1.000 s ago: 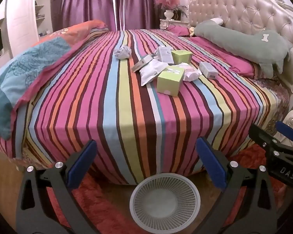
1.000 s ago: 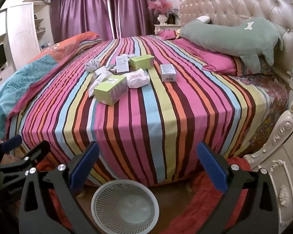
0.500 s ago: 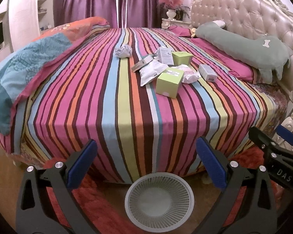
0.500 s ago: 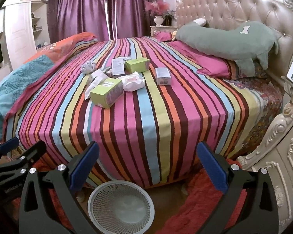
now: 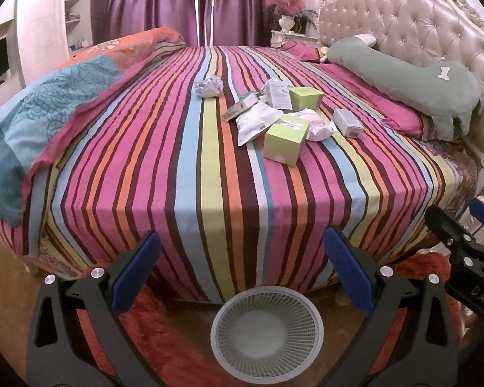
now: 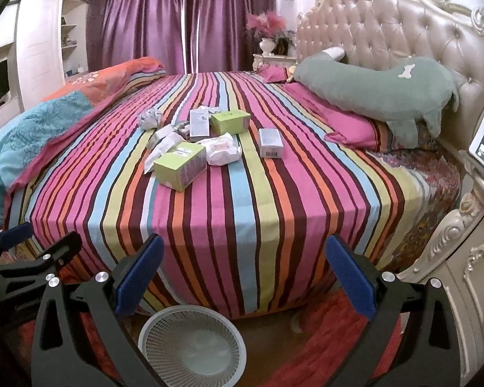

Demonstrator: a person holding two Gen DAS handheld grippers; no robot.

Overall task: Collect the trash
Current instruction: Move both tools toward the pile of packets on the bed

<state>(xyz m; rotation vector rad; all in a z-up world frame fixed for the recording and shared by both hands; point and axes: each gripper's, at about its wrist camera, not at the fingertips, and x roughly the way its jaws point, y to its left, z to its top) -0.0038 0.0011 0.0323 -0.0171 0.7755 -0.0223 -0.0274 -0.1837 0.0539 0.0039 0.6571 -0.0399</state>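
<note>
While spread wide and empty at the bed's foot, left gripper (image 5: 242, 271) and right gripper (image 6: 245, 271); trash cluster (image 5: 284, 119) well ahead mid-bed, near green box (image 6: 180, 166) perhaps likelier for the right; white mesh basket (image 5: 267, 329) below.

The striped bedsheet (image 5: 184, 148) is matt woven cloth, lightly creased. The headboard (image 6: 393, 29) is glossy, button-tufted leather-like upholstery in a carved, painted frame. The curtains (image 6: 184, 16) are satiny with a soft sheen. The wastebasket (image 5: 267, 329) is white perforated plastic. The green boxes (image 5: 285, 143) are smooth card; the crumpled paper ball (image 5: 209, 86) looks rough. The rug (image 6: 332, 338) is shaggy red pile.
</note>
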